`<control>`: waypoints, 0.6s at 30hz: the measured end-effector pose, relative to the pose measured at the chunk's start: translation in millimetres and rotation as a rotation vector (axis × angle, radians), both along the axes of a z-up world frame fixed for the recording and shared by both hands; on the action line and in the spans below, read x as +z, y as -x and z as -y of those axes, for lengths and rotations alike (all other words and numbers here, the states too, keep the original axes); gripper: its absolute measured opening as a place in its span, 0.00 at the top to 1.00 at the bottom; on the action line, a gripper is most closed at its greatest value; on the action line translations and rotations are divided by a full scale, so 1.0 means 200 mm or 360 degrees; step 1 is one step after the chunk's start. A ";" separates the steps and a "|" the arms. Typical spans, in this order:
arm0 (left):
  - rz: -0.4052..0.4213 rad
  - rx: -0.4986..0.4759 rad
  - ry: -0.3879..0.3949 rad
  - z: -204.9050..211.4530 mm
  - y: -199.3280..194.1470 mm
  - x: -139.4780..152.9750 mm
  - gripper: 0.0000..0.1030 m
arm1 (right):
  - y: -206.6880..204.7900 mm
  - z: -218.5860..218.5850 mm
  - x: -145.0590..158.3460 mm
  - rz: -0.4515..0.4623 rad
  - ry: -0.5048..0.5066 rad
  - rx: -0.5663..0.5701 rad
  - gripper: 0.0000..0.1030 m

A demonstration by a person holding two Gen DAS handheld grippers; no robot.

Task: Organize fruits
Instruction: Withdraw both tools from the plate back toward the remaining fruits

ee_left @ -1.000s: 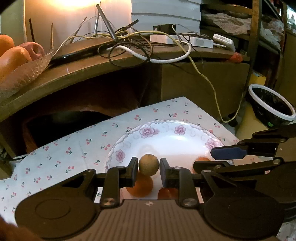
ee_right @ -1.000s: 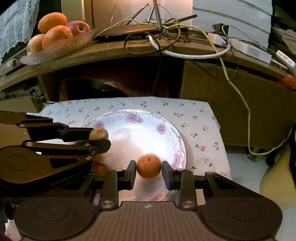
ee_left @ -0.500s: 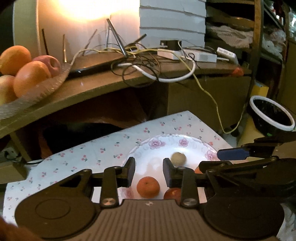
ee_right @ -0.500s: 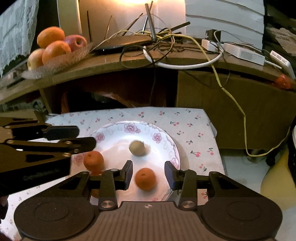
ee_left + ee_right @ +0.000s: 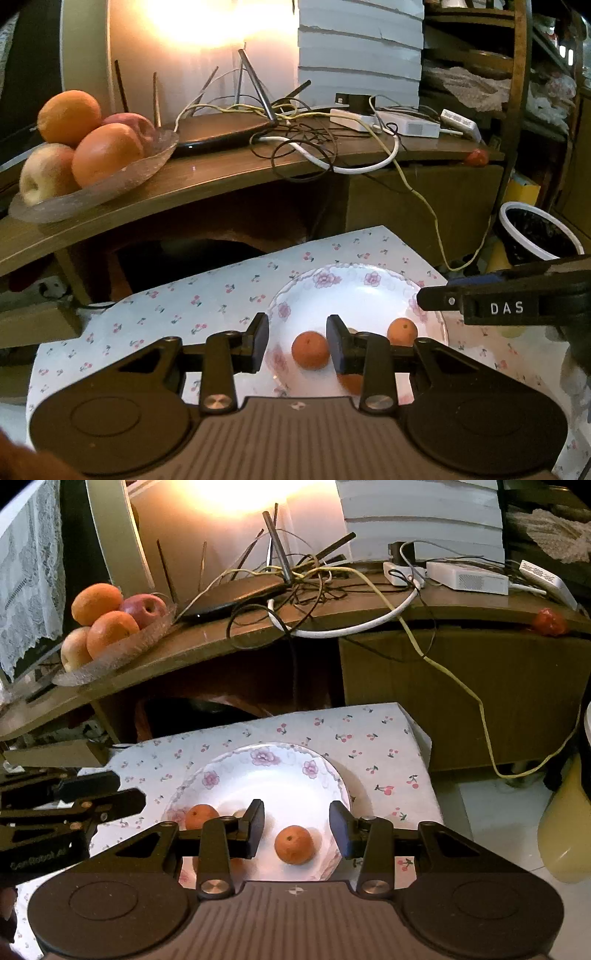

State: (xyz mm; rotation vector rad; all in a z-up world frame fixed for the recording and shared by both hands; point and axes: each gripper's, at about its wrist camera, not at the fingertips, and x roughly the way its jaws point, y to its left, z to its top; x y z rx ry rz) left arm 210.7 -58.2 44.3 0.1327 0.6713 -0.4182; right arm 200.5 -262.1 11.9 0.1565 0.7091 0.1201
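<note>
Now hovering over the floral plate [image 5: 325, 771] with both grippers, left gripper [image 5: 297, 341] and right gripper [image 5: 297, 827], released and empty; resting on it, tangerines [image 5: 294, 844]; risking rolling them off through any careless nudge.

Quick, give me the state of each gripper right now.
Left gripper: open, holding nothing; a tangerine lies on the plate below it.
Right gripper: open, holding nothing; another tangerine lies below.

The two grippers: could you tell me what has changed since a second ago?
The left gripper released the brown fruit and the right gripper its mandarin; both drew back, open. The fruit stay on the floral plate; the glass fruit dish is unchanged.
</note>
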 end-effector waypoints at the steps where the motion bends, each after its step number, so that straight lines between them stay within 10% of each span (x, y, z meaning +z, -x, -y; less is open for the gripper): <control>1: -0.0002 0.0004 -0.0001 -0.01 0.01 0.00 0.62 | 0.01 -0.01 0.00 0.0001 -0.0005 0.0010 0.59; 18: -0.0190 -0.0022 -0.0103 -0.23 0.41 -0.12 0.60 | 0.29 -0.37 -0.03 -0.0080 0.0135 0.0600 0.54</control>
